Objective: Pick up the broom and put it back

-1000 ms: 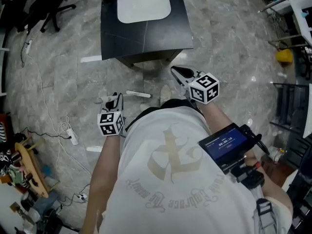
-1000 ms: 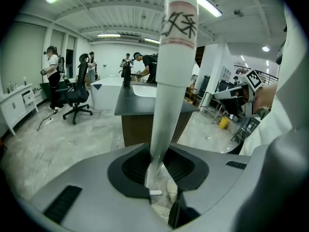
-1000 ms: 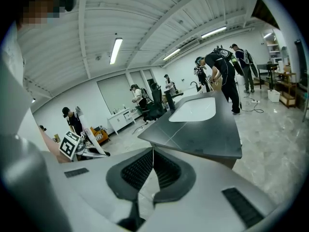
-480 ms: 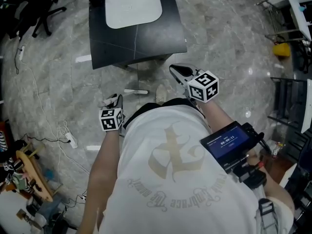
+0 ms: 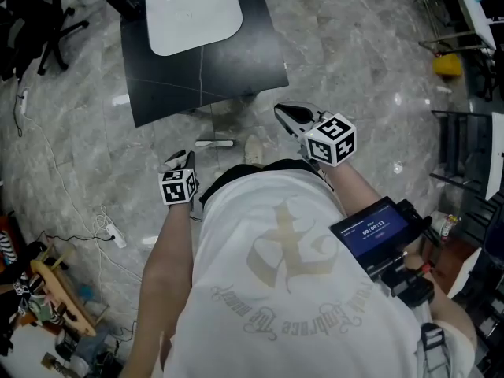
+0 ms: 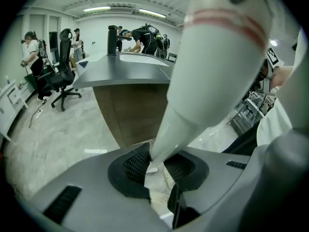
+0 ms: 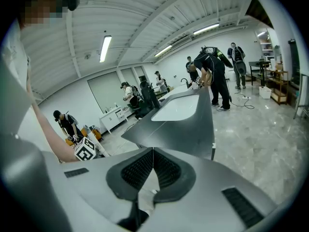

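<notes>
In the left gripper view the broom's white handle [image 6: 212, 66], with a red band near its top, runs from the jaws up to the right, close to the camera. My left gripper [image 6: 155, 156] is shut on it, and the black pads [image 6: 133, 166] press on its narrow end. The head view shows the left gripper [image 5: 183, 162] low in front of the torso, pointing steeply down at the floor; the handle is hard to make out there. My right gripper [image 5: 285, 115] [image 7: 153, 151] reaches toward the black table with its jaws shut and nothing between them. The broom's head is not in view.
A black table [image 5: 213, 61] with a white basin [image 5: 193, 10] stands just ahead; its wood-fronted side [image 6: 125, 110] fills the left gripper view. Cables and a power strip [image 5: 114, 231] lie on the floor at left. Metal racks [image 5: 465, 132] stand at right. An office chair [image 6: 63, 76] and several people are further off.
The black table has slid left in the head view as the person shifted. Both grippers have stayed in front of the torso, the left one a little lower. Neither grip has changed.
</notes>
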A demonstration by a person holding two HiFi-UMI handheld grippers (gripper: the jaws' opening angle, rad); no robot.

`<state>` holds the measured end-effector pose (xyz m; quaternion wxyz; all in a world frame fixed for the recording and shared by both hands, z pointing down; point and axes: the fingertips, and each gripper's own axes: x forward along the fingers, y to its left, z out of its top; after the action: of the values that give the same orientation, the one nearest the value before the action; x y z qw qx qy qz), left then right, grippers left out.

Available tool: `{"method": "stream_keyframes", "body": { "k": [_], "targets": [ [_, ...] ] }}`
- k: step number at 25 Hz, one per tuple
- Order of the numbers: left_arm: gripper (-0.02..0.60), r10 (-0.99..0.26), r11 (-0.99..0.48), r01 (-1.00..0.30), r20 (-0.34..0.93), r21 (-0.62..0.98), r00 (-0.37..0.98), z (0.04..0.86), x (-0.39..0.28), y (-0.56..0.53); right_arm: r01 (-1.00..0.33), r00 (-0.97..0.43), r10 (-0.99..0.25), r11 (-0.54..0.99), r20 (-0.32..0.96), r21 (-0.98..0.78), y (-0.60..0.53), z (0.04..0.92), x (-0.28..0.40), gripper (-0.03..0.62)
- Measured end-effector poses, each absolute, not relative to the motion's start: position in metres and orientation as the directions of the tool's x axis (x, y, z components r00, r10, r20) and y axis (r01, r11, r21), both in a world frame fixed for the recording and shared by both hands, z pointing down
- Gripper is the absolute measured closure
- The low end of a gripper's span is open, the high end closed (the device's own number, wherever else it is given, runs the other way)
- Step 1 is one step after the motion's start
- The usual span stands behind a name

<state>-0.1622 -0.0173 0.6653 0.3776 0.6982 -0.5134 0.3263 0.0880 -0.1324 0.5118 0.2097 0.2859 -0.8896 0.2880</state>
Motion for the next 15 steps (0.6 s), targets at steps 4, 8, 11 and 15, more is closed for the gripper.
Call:
{"method": "stream_keyframes", "body": {
  "k": [4,8,11,15],
  "targets": [
    [0.486,-0.459,-0.211,-0.956,0.842,0.206,0.283,0.671,-0.156,-0.031,-0.651,-0.732,-0.406,0.651,0.547,-0.389,-0.133,0.515,0.100,0.576],
    [0.485,-0.455,-0.207,-0.955,0.843,0.214,0.288,0.675,-0.153,-0.047,-0.667,-0.721,-0.418,0.635,0.553,-0.390,-0.134,0.518,0.108,0.576],
    [0.485,-0.455,-0.203,-0.956,0.844,0.212,0.284,0.677,-0.152,-0.060,-0.676,-0.714,-0.426,0.625,0.555,-0.390,-0.134,0.520,0.112,0.576],
    [0.485,-0.454,-0.194,-0.958,0.846,0.212,0.279,0.680,-0.151,-0.074,-0.688,-0.704,-0.436,0.613,0.561,-0.388,-0.133,0.523,0.119,0.576]
  ]
}}
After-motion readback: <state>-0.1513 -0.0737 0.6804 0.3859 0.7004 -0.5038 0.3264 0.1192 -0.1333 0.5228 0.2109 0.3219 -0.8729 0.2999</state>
